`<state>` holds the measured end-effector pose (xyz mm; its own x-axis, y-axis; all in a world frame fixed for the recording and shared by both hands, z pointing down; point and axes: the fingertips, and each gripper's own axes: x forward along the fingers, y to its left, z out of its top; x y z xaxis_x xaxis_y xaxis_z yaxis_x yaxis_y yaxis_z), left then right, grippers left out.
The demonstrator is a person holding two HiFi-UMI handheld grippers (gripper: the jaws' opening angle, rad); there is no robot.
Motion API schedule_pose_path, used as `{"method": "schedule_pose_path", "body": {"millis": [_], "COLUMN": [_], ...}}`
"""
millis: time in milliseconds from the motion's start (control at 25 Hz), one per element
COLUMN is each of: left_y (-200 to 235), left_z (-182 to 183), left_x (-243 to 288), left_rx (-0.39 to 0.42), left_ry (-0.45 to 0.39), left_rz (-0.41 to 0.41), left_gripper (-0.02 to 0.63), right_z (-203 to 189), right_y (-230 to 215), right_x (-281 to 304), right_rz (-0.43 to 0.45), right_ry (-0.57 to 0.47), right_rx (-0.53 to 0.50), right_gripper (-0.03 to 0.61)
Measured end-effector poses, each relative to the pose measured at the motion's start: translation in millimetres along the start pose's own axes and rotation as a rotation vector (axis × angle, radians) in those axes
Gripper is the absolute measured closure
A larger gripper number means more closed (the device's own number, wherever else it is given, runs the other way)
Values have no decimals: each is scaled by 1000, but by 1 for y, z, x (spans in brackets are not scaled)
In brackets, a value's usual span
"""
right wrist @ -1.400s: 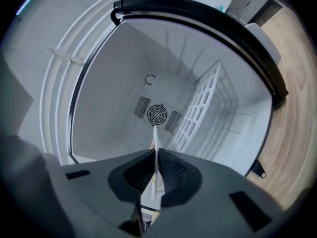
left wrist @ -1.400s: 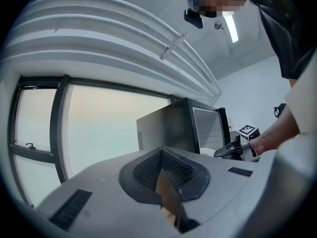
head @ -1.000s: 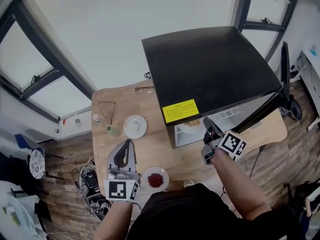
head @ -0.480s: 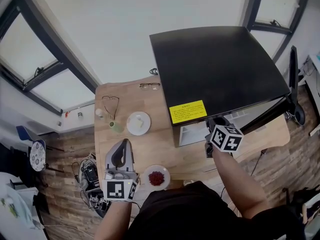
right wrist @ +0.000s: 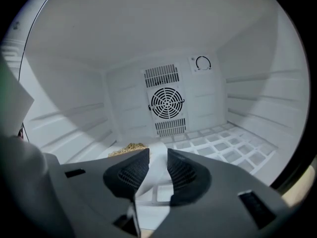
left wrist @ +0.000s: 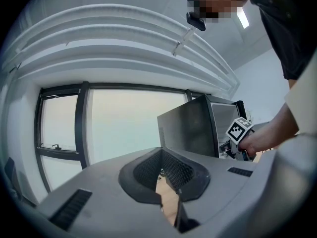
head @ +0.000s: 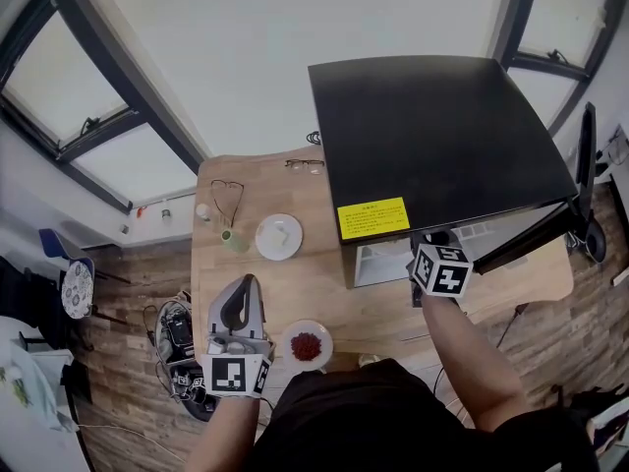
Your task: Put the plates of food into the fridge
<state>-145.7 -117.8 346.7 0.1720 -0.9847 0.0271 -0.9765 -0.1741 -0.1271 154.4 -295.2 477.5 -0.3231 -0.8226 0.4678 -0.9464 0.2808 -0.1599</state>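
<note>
Jaws of right gripper [right wrist: 158, 155] opening inside the fridge [head: 442, 136], with the thin white rim of the plate [right wrist: 153, 168] between them. The plate lies ahead-left on the white grid shelf [right wrist: 233, 143], with brown crumbly food on it. Left gripper [head: 244, 285] is clenched empty over the wooden table [head: 334, 298]; the round plate of red food [head: 307, 346] sits just to its right, so that hand is nearer.

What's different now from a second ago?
The right gripper slid a bit deeper into the fridge. Its jaws are opening, letting go of the plate of food set inside. The left gripper, red-food plate and white plate on the table stayed put.
</note>
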Motion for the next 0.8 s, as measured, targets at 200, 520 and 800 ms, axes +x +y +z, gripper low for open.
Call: {"method": "schedule_pose_path", "body": {"millis": [200, 520, 800], "left_y": [-6, -23, 2], "left_z": [2, 1, 4], "left_x": [-10, -19, -39], "left_rx": [-10, 10, -21], "left_ry": [12, 3, -43], "left_rz": [39, 18, 20], "left_gripper": [609, 611, 609], "right_z": [5, 17, 25], "right_y": [0, -2, 35], "right_x": [-6, -30, -72], "right_rz": [28, 43, 154], "right_ry": [-28, -125, -278], "right_rx": [-17, -67, -7], "right_gripper": [462, 462, 463]}}
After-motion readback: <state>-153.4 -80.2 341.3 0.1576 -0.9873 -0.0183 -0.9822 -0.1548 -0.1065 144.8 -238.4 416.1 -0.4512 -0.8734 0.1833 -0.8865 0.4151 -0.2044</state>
